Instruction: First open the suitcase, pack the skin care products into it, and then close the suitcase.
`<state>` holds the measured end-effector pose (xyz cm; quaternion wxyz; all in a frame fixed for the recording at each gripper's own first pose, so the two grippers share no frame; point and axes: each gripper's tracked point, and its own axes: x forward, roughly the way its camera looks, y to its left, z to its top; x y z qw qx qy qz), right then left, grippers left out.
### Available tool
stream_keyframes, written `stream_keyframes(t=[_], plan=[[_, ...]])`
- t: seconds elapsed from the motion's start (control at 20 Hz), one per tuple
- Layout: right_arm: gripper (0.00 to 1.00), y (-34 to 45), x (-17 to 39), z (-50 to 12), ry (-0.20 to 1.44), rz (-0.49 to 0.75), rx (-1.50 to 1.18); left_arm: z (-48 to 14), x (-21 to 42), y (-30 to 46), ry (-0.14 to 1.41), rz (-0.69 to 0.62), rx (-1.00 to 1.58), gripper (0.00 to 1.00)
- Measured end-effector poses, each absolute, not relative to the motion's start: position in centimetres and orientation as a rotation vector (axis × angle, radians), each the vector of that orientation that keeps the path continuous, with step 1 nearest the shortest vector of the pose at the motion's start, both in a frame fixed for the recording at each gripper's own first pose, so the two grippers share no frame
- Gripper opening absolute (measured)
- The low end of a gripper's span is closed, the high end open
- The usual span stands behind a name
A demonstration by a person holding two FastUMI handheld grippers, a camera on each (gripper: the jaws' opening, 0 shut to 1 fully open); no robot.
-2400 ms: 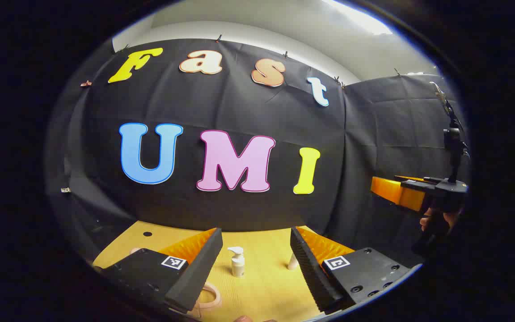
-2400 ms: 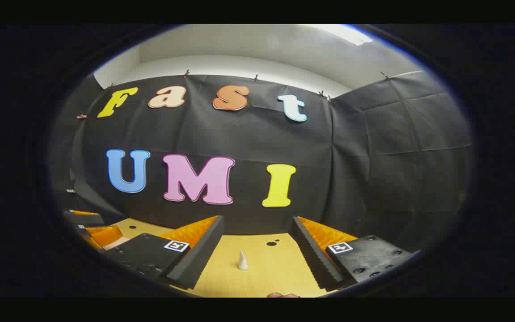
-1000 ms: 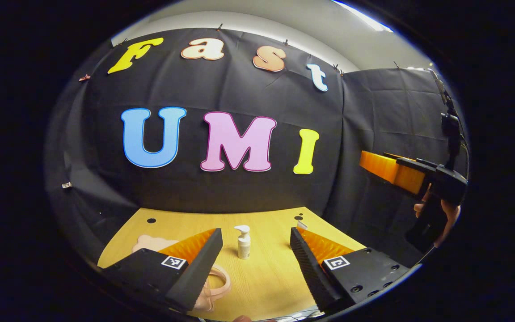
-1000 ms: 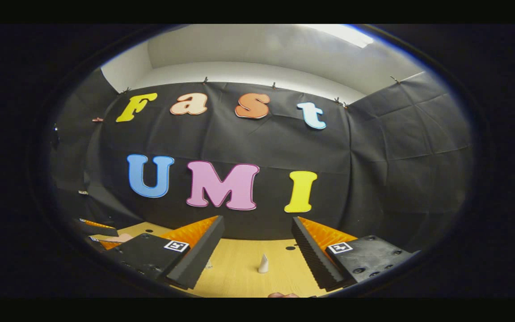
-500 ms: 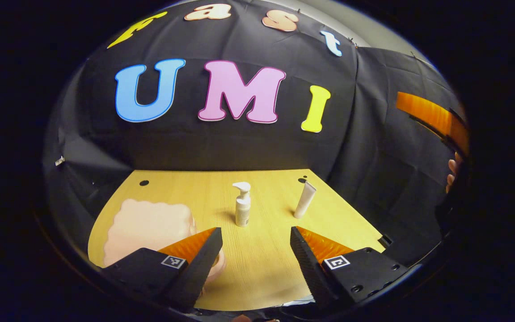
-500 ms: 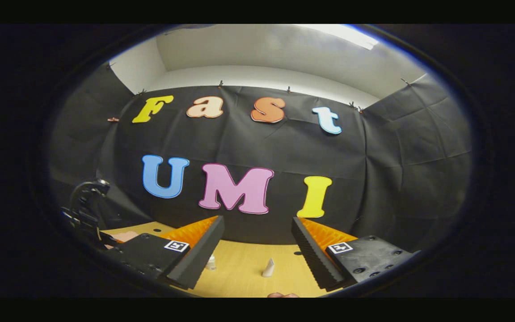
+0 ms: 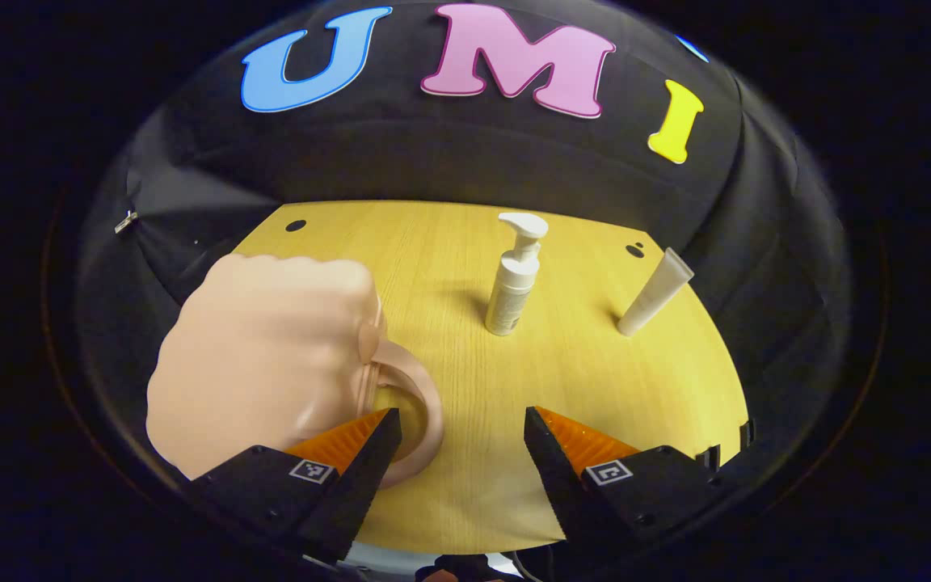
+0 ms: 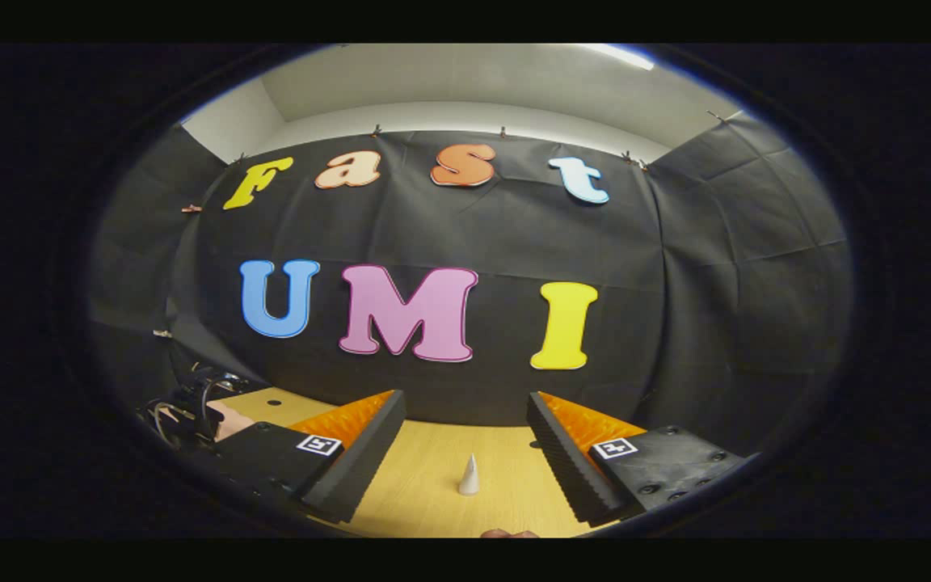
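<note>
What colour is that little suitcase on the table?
The suitcase is a pale peach pink, handle included. It shows best in the left gripper view.

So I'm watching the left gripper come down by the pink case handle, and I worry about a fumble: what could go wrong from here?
The left gripper is open with one finger right at the suitcase handle, so closing now may catch only its edge and slip.

The suitcase looks small and light, so pulling the handle could drag it rather than open it.

The pump bottle and tube stand upright nearby; a sliding case or swinging lid could topple them.
</note>
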<state>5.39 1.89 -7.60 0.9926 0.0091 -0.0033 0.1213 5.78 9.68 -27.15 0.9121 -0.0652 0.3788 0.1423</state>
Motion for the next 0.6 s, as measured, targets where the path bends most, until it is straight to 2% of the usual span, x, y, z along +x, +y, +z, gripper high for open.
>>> stream_keyframes(t=[0.25,0.35,0.5,0.6], plan=[[0.95,-0.7,7.9,-10.9,0.075,0.231,0.024,-30.8,7.1,12.0,0.878,0.426,-0.153,0.97],[0.96,-1.5,8.6,-11.5,0.101,0.209,0.046,-31.2,8.3,12.4,0.881,0.436,-0.109,0.94],[0.96,-2.6,9.1,-11.4,0.115,0.188,0.075,-32.1,8.7,12.5,0.919,0.436,-0.061,0.98],[0.96,-3.3,9.0,-11.4,0.116,0.174,0.076,-32.8,8.7,12.0,0.939,0.419,-0.084,0.95]])
